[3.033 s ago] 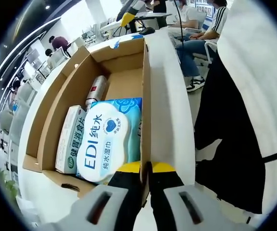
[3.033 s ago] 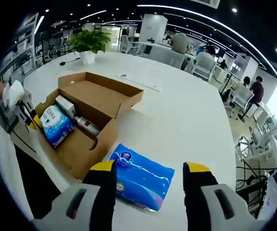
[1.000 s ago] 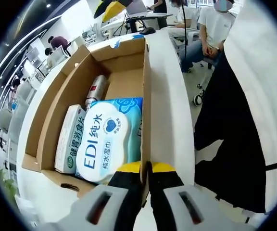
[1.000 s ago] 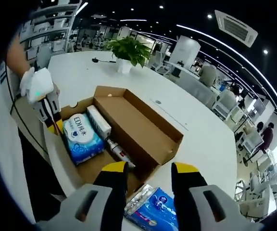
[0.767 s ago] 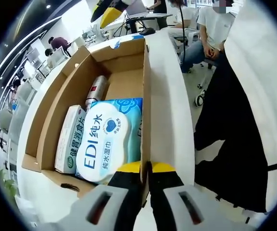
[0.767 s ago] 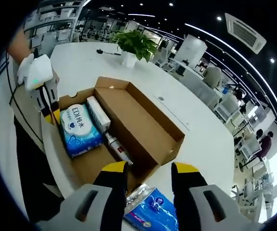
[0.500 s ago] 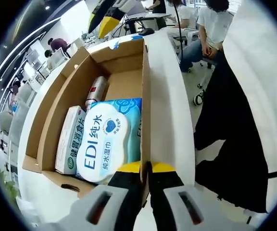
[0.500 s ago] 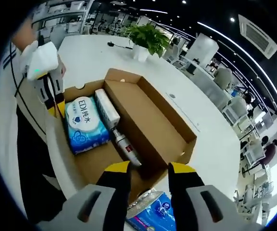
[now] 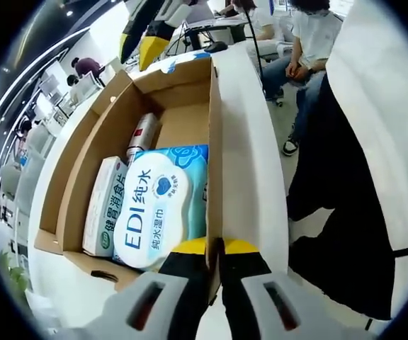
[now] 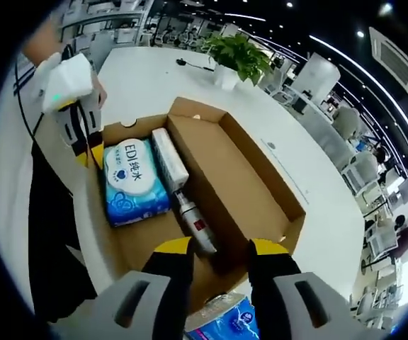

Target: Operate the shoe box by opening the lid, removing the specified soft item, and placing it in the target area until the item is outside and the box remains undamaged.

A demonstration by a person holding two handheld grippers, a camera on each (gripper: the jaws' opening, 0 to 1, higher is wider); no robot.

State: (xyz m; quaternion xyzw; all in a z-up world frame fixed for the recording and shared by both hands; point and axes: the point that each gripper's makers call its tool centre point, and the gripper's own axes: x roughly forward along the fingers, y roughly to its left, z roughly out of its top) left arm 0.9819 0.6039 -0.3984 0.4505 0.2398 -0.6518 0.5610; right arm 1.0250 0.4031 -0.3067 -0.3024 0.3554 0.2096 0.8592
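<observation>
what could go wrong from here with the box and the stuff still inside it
The left tongs pinch the thin cardboard wall of the shoe box; a pull or twist there could crease or tear it. The right tongs hover open above the slim bottle, so a descent might snag it or the white carton instead of the soft wet wipes pack.

The left gripper view sits right at the near wall of the box (image 9: 213, 149) and looks along its length, with the wipes (image 9: 161, 205) close below. The right gripper view hangs above the box's (image 10: 261, 177) far end, looking down and back over the tabletop (image 10: 147, 81). Both views share the box's inside: wipes (image 10: 134, 180), carton, and bottle.
</observation>
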